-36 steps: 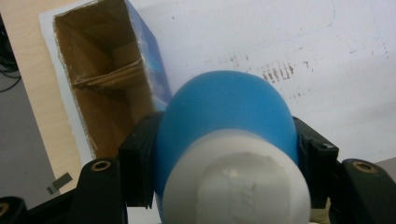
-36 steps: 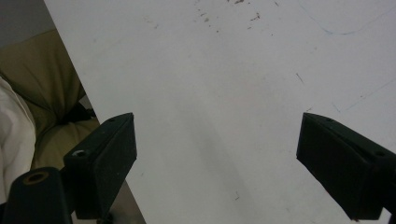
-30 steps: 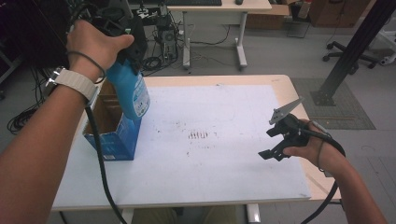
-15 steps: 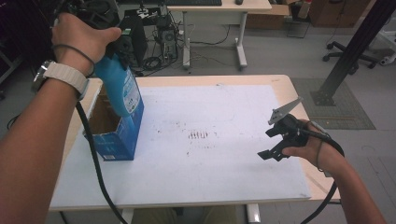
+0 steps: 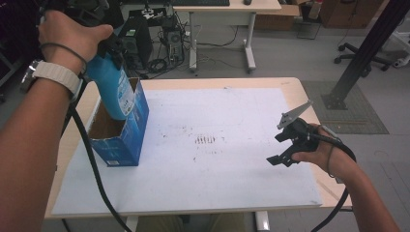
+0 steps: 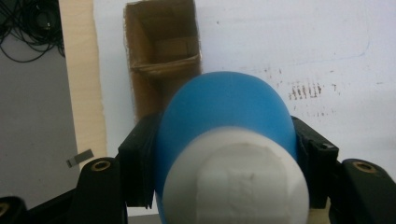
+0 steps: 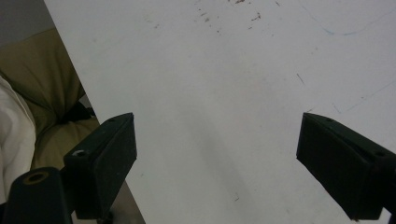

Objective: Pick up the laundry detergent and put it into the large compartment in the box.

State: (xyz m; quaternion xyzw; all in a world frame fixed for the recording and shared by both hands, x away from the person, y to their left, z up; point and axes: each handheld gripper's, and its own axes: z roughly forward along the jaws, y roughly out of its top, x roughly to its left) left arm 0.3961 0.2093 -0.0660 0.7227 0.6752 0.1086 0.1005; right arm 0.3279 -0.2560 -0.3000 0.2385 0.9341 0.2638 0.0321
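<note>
A blue bottle [image 5: 112, 89] with a white cap [image 6: 236, 179] hangs upright, its base inside the mouth of an open blue carton [image 5: 121, 130] at the table's left. My left gripper [image 6: 224, 154] is shut on the bottle's upper body, one black jaw on each side. In the left gripper view the carton's brown inside [image 6: 161, 70] lies straight below the bottle. My right gripper [image 5: 285, 145] hovers open over the white sheet [image 5: 203, 145] near the table's right edge, with nothing between its jaws [image 7: 219, 158].
The white sheet covers most of the wooden table [image 5: 290, 84] and bears small brown marks [image 5: 205, 140] at its middle. Behind the table stand a desk [image 5: 227, 9] and tangled cables; a black post [image 5: 367, 53] rises at the right.
The left hand has shifted right and lowered the bottle, so its base now sits inside the carton's mouth. The right gripper has stayed in place.
</note>
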